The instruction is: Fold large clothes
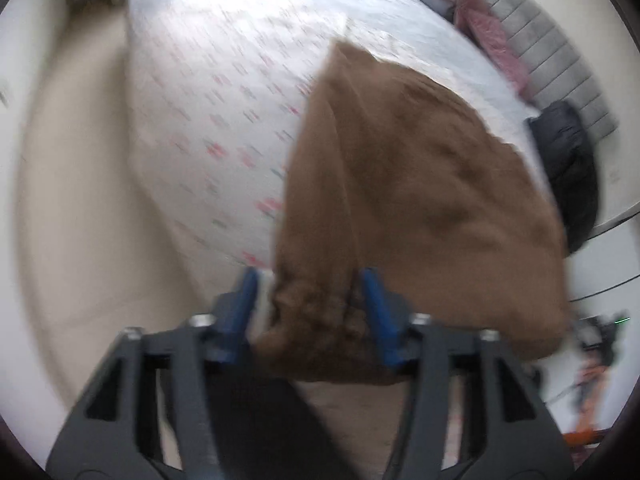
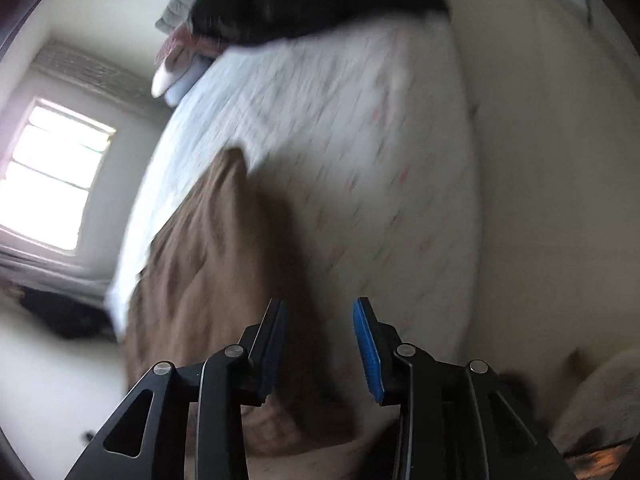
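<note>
On the bed (image 1: 208, 120), whose patterned sheet is smeared by blur, the brown garment (image 1: 420, 200) lies folded by the near edge, its near hem hidden behind claws. The left claw (image 1: 310, 300) stands apart with bunched brown cloth between its fingers, pads not pressing; the right claw (image 2: 320, 340) is apart and empty just beside the garment.

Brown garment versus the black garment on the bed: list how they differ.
The brown garment lies spread flat at the near edge of the patterned sheet; the black garment sits bunched at the bed's side. The brown one covers far more of the sheet than the black one. The brown one's bunched edge lies between the left gripper jaws; nothing is near the black one. Both rest on the same bed.
</note>
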A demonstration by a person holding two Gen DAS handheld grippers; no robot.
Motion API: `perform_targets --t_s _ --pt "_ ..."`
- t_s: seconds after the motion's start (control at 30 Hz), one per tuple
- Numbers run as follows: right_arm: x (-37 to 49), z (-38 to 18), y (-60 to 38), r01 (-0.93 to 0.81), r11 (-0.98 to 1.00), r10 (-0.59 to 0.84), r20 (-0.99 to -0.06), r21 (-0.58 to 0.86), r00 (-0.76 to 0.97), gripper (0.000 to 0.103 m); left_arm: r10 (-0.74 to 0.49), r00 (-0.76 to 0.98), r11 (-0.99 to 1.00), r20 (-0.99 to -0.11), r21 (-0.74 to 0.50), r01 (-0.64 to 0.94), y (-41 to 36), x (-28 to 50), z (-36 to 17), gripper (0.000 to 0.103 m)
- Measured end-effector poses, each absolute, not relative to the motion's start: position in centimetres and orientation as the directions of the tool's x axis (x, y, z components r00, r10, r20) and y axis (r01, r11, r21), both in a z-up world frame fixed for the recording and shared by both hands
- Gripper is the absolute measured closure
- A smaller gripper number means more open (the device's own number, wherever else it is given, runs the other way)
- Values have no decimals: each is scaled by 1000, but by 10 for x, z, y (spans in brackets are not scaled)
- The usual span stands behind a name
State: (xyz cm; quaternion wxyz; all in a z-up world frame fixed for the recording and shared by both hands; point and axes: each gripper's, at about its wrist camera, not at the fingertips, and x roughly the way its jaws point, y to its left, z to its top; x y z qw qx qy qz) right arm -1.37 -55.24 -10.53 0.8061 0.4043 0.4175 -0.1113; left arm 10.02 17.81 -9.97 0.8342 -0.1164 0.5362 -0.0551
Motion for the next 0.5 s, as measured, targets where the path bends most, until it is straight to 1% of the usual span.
perform_targets --t_s 0.03,0.07,0.1,0.17,0.23,0.37,0.43,0.47,0.5 --pt "-10 -95 -556 506 667 139 -758 547 637 56 -208 443 971 -872 -239 -15 179 102 -92 39" --pt "-7 -89 -557 492 676 139 -750 549 647 47 -213 451 971 -867 -239 -1 179 104 -88 36" --pt "1 -84 -556 472 690 143 -743 548 654 39 -210 459 973 -863 -231 11 179 112 -83 34" --pt "19 -78 -548 437 731 145 -745 524 651 37 -207 481 976 -852 -214 42 175 133 -77 33" --pt "44 -73 -532 386 772 173 -752 505 636 37 -232 486 971 -843 -228 69 170 161 -78 32" --pt "109 -78 -505 293 793 272 -739 535 616 37 -345 451 931 -823 -360 55 169 231 -97 33" --pt "139 -81 -499 275 804 275 -740 527 614 37 -398 397 903 -827 -431 7 166 267 -115 40" --pt "156 -86 -498 272 811 276 -748 518 603 37 -404 386 896 -829 -443 -14 163 277 -121 43" --pt "171 -93 -496 281 815 269 -761 507 591 37 -406 373 892 -834 -450 -37 159 289 -128 44"
